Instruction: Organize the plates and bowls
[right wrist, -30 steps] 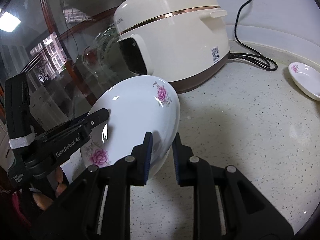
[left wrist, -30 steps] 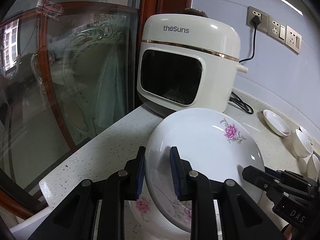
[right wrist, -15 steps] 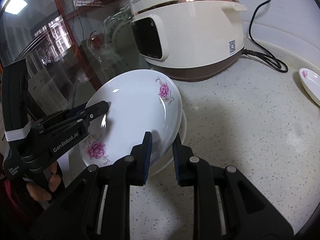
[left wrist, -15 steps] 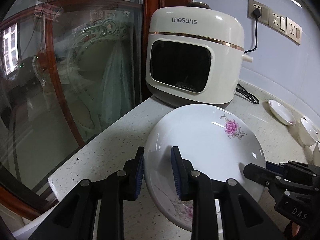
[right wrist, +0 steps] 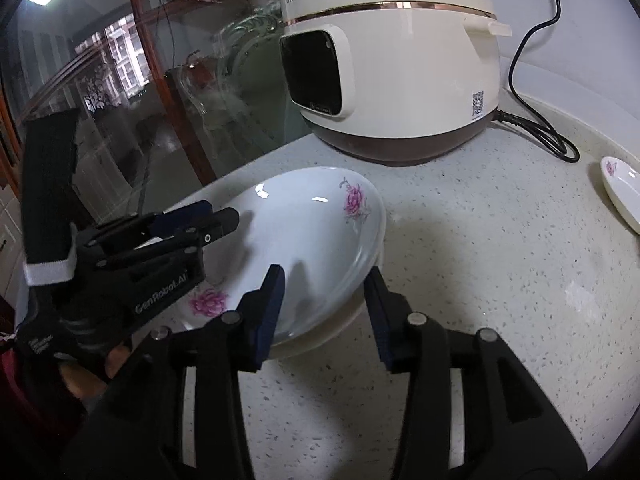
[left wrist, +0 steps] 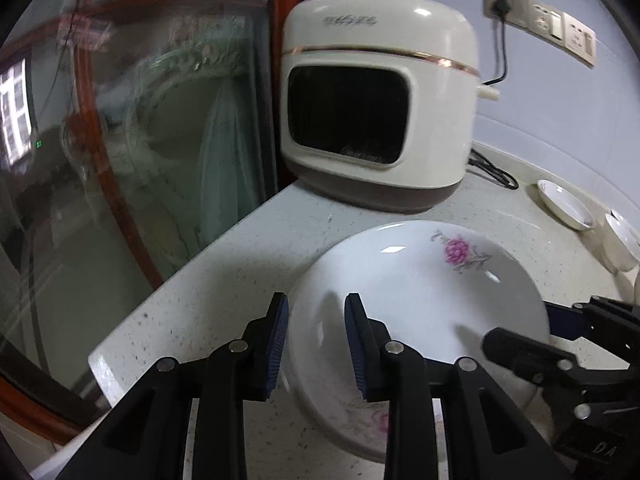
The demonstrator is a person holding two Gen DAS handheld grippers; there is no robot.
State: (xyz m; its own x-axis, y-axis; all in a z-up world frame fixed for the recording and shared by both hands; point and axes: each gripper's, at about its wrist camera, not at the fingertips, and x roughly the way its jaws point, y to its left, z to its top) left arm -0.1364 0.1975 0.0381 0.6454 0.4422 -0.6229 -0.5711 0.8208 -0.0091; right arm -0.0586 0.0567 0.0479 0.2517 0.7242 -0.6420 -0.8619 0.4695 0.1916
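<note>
A white plate with pink flowers (left wrist: pixel 420 300) (right wrist: pixel 304 232) lies nested on a second white plate (right wrist: pixel 332 330) on the speckled counter. My left gripper (left wrist: pixel 316 344) straddles its left rim, one finger outside and one over the inside; its jaws are opening and the pads no longer pinch the rim. My right gripper (right wrist: pixel 323 276) straddles the near right rim, jaws opening, with clear gaps on both sides. Each gripper shows in the other's view: left gripper (right wrist: pixel 216 216), right gripper (left wrist: pixel 528 332).
A cream rice cooker (left wrist: pixel 380 100) (right wrist: pixel 392 60) stands behind the plates, its cable (right wrist: pixel 540 140) trailing right. A small flowered dish (left wrist: pixel 564 204) (right wrist: pixel 624 196) and white bowls (left wrist: pixel 620 244) sit at the right. A wood-framed glass door (left wrist: pixel 140 140) borders the counter's left edge.
The tilted plate came down flat onto the plate beneath it. The right jaws spread wide off its rim, and the left jaws widened slightly.
</note>
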